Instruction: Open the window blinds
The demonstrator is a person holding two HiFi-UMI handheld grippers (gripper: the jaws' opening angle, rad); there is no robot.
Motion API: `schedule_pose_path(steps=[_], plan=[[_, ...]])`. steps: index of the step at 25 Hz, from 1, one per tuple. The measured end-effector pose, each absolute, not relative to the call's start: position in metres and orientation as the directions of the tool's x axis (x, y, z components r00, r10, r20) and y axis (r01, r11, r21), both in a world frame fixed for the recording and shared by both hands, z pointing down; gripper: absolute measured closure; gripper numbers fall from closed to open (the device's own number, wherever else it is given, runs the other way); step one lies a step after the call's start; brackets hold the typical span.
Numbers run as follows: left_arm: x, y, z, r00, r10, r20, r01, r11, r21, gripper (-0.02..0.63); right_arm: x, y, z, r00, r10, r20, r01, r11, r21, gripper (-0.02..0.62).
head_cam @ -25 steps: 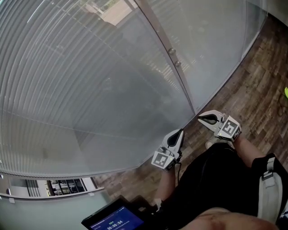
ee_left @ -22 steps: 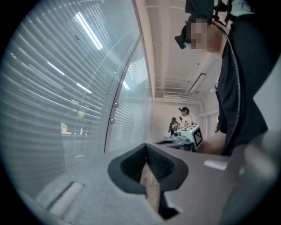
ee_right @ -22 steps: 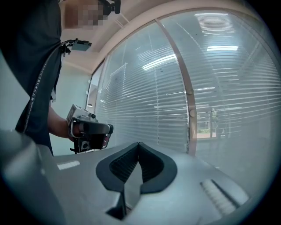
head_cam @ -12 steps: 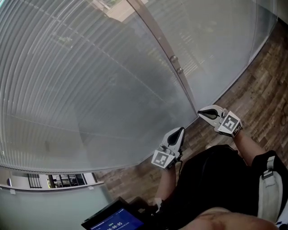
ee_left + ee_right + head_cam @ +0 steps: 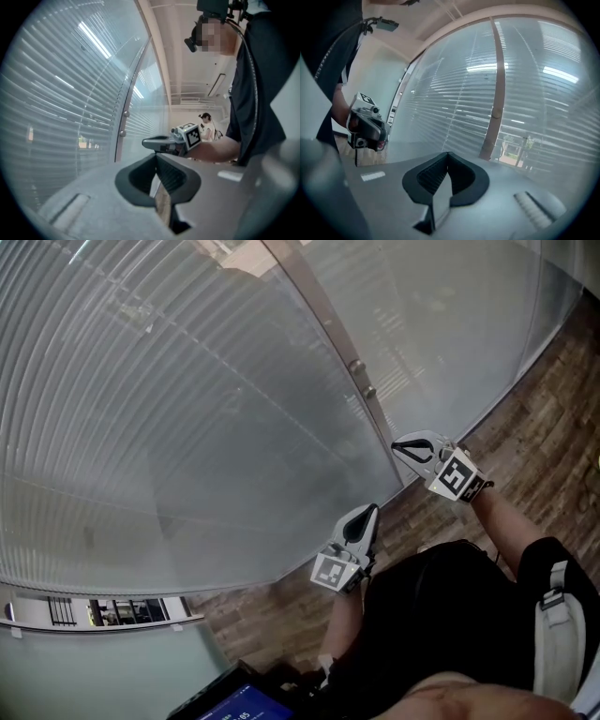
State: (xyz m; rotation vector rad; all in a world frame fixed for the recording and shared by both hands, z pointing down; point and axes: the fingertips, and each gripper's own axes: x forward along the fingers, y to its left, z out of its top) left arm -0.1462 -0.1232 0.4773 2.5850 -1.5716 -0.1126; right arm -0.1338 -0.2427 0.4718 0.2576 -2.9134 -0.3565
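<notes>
Closed grey slatted window blinds cover the glass wall ahead, also seen in the left gripper view and the right gripper view. A beige mullion with two round knobs divides the blinds. My right gripper is shut and empty, its tip just right of the mullion's lower end. My left gripper is lower, near the foot of the blinds, jaws together with nothing between them. In each gripper view the own jaws meet at the tips, and the other gripper shows beside them.
Wooden plank floor runs along the base of the window at right. A white ledge lies at the lower left. A tablet screen sits at the bottom edge. A person stands far back in the room.
My right gripper has risen and moved left, closer to the mullion. My left gripper has drifted slightly up along the foot of the blinds. Both stay shut.
</notes>
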Motion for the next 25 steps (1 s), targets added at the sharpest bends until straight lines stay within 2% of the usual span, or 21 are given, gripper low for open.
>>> schedule_pose_path(steps=[5,10,14,19,25], plan=[[-0.147,-0.131,0.48,0.46,-0.888,0.001,-0.88,-0.455,0.136,0.604,-0.15,-0.283,0.444,-0.918,-0.308,0.25,-0.175,0.88,0.442,0.588],[-0.142,-0.14,0.482,0.461,-0.888,0.006,-0.878,-0.455,0.148,0.604,-0.161,-0.312,0.411,-0.879,-0.408,0.248,-0.193,0.778,0.598,0.565],[-0.137,-0.145,0.485,0.465,-0.885,0.011,-0.876,-0.459,0.148,0.604,-0.17,-0.322,0.388,-0.859,-0.45,0.244,-0.157,0.686,0.711,0.487],[-0.126,-0.148,0.495,0.472,-0.881,0.014,-0.87,-0.464,0.167,0.604,-0.185,-0.332,0.374,-0.846,-0.484,0.224,-0.099,0.556,0.825,0.425],[-0.119,-0.153,0.499,0.48,-0.877,0.001,-0.867,-0.474,0.156,0.604,-0.192,-0.345,0.372,-0.829,-0.524,0.195,-0.069,0.442,0.894,0.44]])
